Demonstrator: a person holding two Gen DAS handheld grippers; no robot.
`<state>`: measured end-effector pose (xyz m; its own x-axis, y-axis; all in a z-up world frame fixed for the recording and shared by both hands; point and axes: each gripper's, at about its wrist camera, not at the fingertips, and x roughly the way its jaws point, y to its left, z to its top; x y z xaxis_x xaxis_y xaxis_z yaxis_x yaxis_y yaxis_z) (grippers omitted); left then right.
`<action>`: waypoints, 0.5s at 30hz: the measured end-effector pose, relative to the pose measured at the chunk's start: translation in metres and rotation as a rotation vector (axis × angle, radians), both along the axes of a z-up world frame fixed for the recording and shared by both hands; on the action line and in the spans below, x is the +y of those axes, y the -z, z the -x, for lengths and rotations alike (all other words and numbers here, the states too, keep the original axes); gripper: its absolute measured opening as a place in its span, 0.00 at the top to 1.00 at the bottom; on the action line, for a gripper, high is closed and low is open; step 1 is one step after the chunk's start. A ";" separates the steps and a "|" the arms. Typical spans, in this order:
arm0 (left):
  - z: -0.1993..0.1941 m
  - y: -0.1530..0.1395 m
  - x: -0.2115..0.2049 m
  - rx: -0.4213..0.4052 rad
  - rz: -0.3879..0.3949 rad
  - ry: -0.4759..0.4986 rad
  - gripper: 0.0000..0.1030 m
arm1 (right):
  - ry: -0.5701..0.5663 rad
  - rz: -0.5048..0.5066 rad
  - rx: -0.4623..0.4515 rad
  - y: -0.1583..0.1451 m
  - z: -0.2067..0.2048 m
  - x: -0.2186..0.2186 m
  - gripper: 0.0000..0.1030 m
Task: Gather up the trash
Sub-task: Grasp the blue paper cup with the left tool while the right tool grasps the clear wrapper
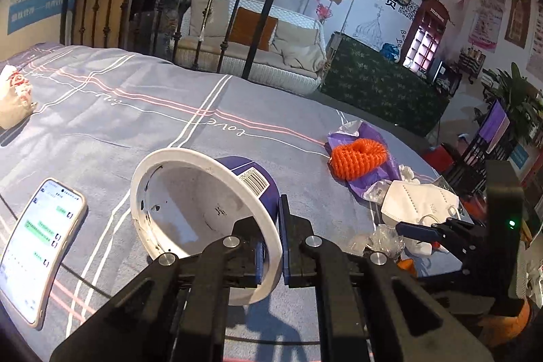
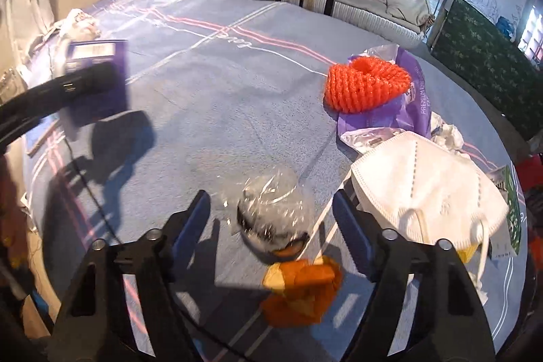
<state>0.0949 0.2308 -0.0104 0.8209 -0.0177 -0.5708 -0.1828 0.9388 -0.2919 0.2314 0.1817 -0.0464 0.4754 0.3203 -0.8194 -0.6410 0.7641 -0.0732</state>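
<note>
The left gripper (image 1: 271, 255) is squeezed tight on the white rim of a paper tub (image 1: 203, 219). The tub is tipped on its side above the grey bedspread (image 1: 135, 111), with its open mouth facing us.

The right gripper (image 2: 271, 226) has its fingers spread wide apart. A crumpled clear wrapper (image 2: 271, 206) sits between them, not touched. Orange peel (image 2: 302, 287) lies just nearer.

To the right lies a white mask (image 2: 424, 189). Farther back, an orange foam net (image 2: 366, 83) rests on a purple bag (image 2: 407, 111). A phone (image 1: 37, 246) lies at the near left.
</note>
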 end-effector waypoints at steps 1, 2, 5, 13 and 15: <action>0.003 0.000 0.001 0.002 -0.001 -0.007 0.92 | 0.001 0.016 0.007 0.004 -0.003 0.002 0.34; 0.006 0.001 0.001 0.002 0.006 -0.012 0.92 | 0.002 0.023 0.015 0.008 -0.005 0.002 0.44; 0.010 0.003 0.003 0.002 0.026 -0.020 0.92 | 0.006 0.012 0.025 0.012 -0.005 0.001 0.57; 0.015 -0.008 -0.004 -0.036 0.017 -0.032 0.92 | -0.066 -0.143 0.010 -0.019 0.029 -0.010 0.62; 0.015 -0.015 -0.009 -0.057 0.020 -0.018 0.92 | -0.087 -0.188 0.010 -0.029 0.043 -0.018 0.62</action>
